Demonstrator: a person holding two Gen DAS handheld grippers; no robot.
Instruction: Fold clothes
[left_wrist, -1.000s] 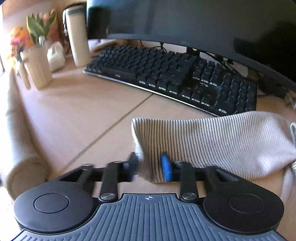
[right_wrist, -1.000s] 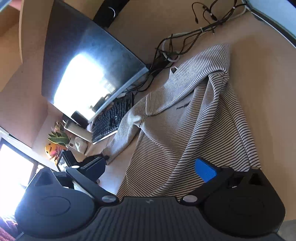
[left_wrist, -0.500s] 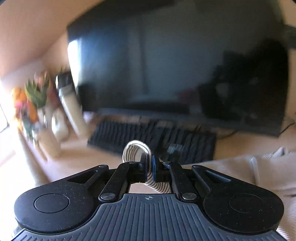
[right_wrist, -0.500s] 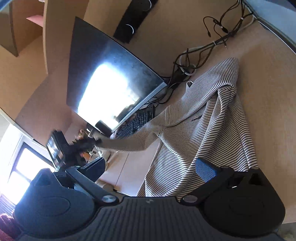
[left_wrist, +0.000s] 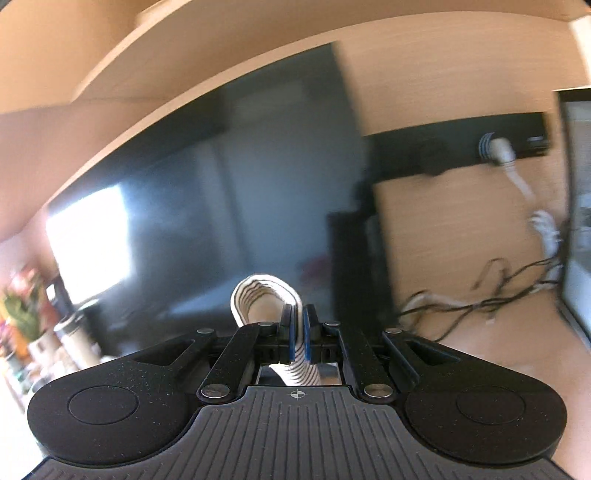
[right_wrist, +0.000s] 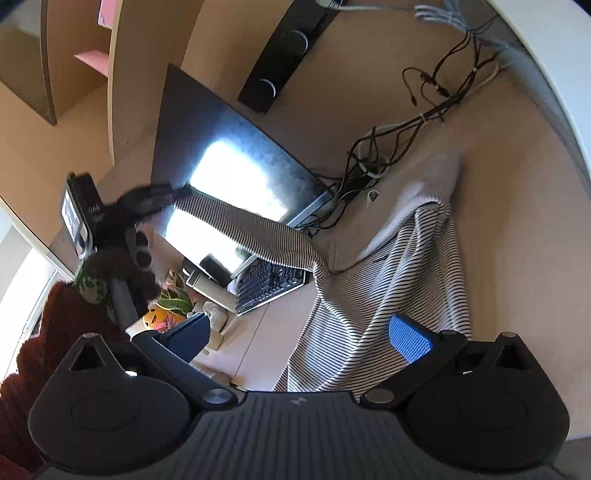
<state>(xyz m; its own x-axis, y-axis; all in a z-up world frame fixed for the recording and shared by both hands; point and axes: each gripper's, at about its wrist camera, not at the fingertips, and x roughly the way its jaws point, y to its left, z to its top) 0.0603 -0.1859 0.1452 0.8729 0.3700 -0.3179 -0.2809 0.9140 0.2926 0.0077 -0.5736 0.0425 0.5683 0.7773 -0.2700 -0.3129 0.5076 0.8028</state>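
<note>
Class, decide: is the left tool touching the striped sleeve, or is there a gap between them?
Touching. The left wrist view shows the left tool shut on the striped sleeve: the cuff is pinched between both blue pads and loops up above them.

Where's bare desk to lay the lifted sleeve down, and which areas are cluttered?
Bare desk lies right of the striped shirt, toward the white edge, and a smaller patch sits between the keyboard and the shirt's left hem. Crowded: the cable tangle behind the shirt, and the plant and bottles left of the keyboard. Left gripper holds the sleeve up.
</note>
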